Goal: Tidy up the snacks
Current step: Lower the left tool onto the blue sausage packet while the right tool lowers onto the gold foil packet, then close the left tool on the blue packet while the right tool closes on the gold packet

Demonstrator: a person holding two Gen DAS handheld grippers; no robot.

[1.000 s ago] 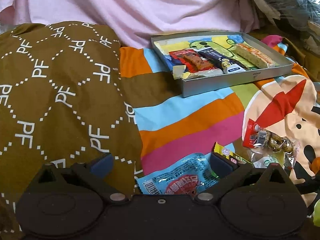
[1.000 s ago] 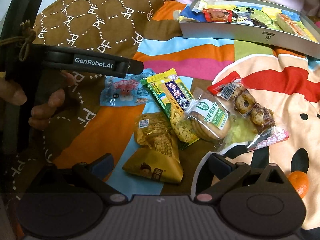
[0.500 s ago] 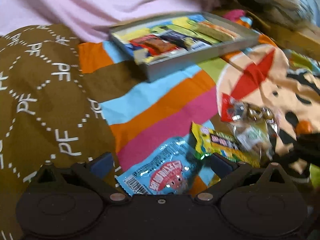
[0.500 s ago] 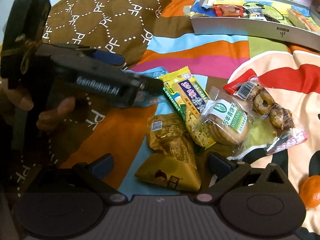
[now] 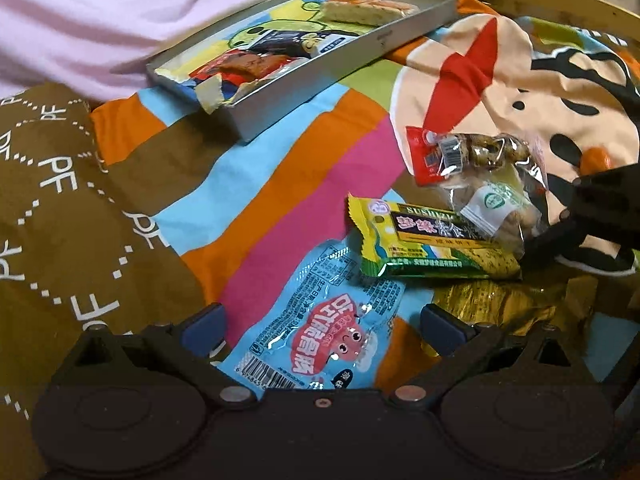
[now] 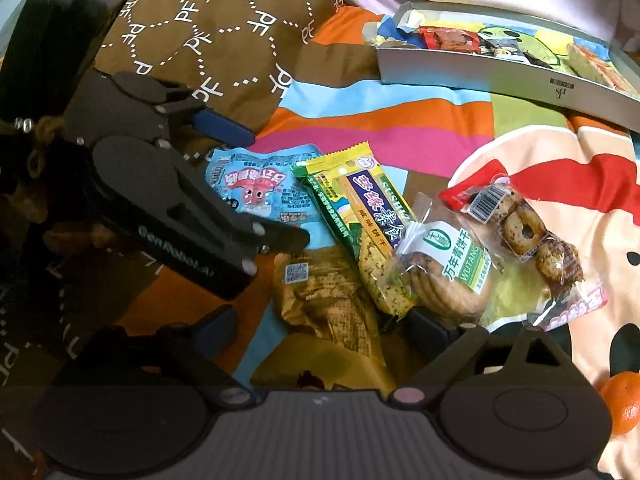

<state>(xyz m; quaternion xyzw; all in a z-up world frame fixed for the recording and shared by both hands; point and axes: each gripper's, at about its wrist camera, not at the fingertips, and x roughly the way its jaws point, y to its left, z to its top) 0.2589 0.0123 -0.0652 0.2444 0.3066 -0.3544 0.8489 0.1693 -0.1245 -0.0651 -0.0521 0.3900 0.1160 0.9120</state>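
A light blue snack packet [image 5: 324,336] lies on the striped bedspread between the fingers of my open left gripper [image 5: 322,326]; it also shows in the right wrist view [image 6: 260,188]. A green-yellow biscuit bar [image 5: 424,240] lies beside it, also in the right wrist view [image 6: 360,216]. A clear cookie pack [image 6: 444,268], a red-ended ring-biscuit pack [image 6: 520,232] and a gold packet [image 6: 328,304] lie close by. My right gripper [image 6: 320,330] is open over the gold packet. A grey tray [image 5: 372,46] at the back holds several snacks.
A brown patterned pillow [image 5: 60,184] lies on the left. A pink cloth [image 5: 120,12] sits behind the tray. An orange [image 6: 622,402] lies at the right edge of the bedspread. The left gripper's body [image 6: 168,200] reaches in from the left in the right wrist view.
My left gripper has moved forward and right, so the blue packet now lies between its fingers. My right gripper has moved closer to the snack pile.
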